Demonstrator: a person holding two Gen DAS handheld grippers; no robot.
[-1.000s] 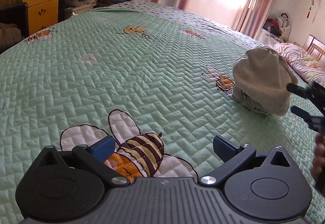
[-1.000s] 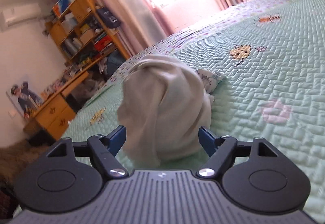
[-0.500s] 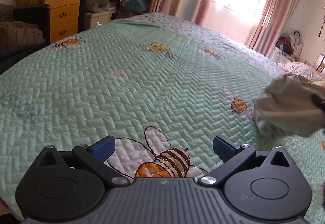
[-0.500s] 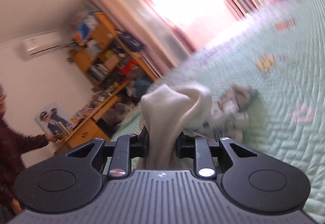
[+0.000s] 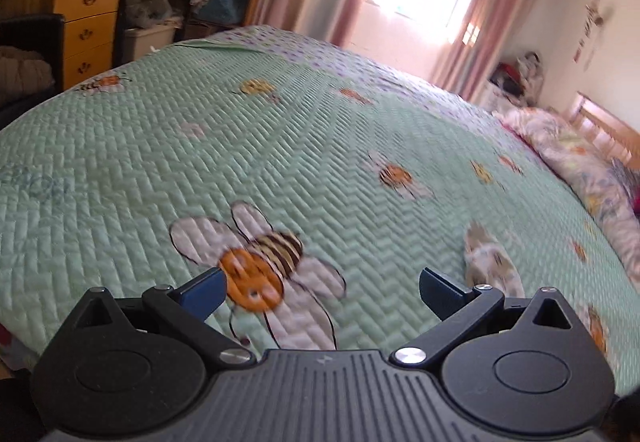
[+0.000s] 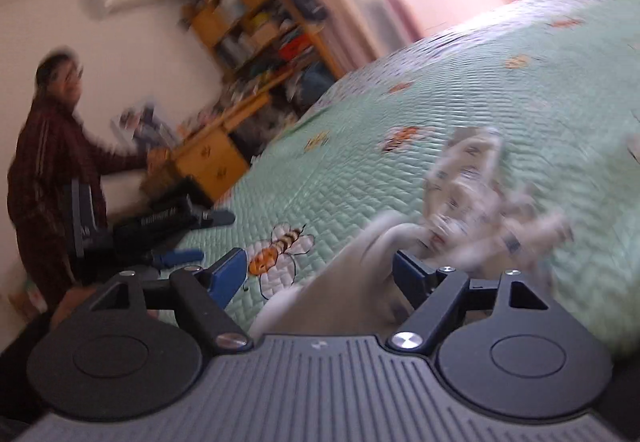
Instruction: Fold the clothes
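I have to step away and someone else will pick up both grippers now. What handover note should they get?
Left gripper: open, empty, above the green bee quilt.
Right gripper: jaws just opened; the cream garment lies between them, not pinched.
Patterned garment: crumpled on the quilt just beyond the cream one.
Done: both garments dragged toward the near edge.
Left: nothing is folded yet; spread each flat and fold it.

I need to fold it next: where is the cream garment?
Right wrist view: the cream garment lies on the green quilt, between the right hand-held gripper's open jaws.
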